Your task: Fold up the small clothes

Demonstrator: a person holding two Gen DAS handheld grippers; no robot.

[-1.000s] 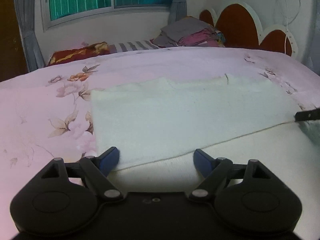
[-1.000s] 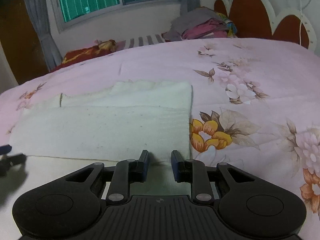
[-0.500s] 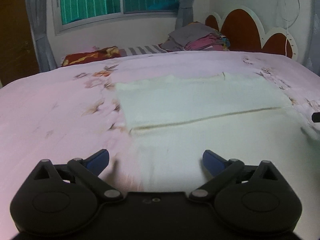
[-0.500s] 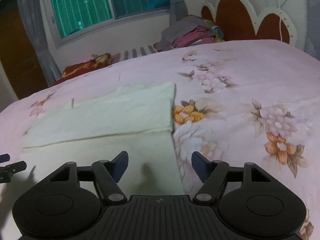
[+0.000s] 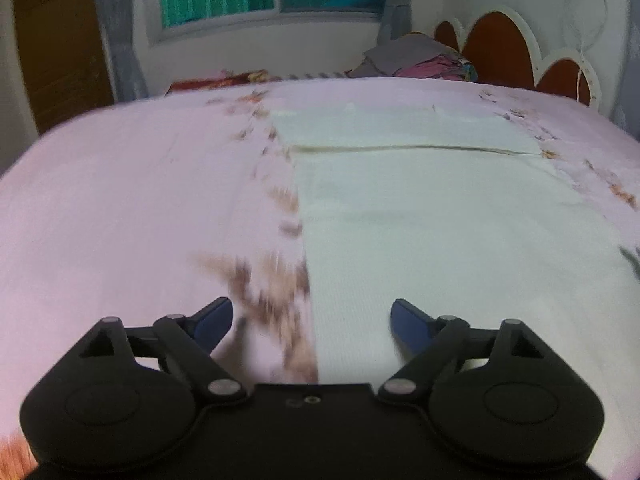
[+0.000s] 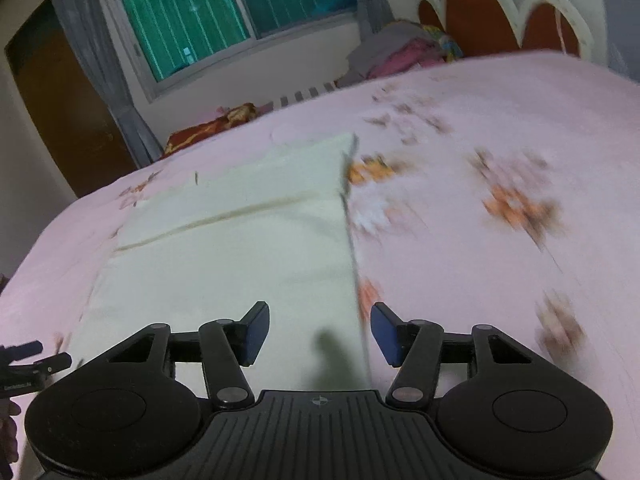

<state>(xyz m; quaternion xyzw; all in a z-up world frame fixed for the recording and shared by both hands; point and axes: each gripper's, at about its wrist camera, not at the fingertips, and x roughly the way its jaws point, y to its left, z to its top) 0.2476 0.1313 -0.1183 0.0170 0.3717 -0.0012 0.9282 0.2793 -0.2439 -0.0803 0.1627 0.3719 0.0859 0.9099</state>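
The cloth [image 5: 432,216] lies flat on the bed [image 5: 120,208], one fold line across it. The left gripper [image 5: 311,322] gapes over its left edge, the right gripper [image 6: 319,332] over its right edge, both holding nothing. Only the right view shows the left gripper's tips [image 6: 36,356].

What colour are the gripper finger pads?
Blue, on black linkages; clearest on the right gripper in the right wrist view.

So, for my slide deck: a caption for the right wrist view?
Open right gripper above the side edge of a folded cream cloth on a floral pink bedsheet.
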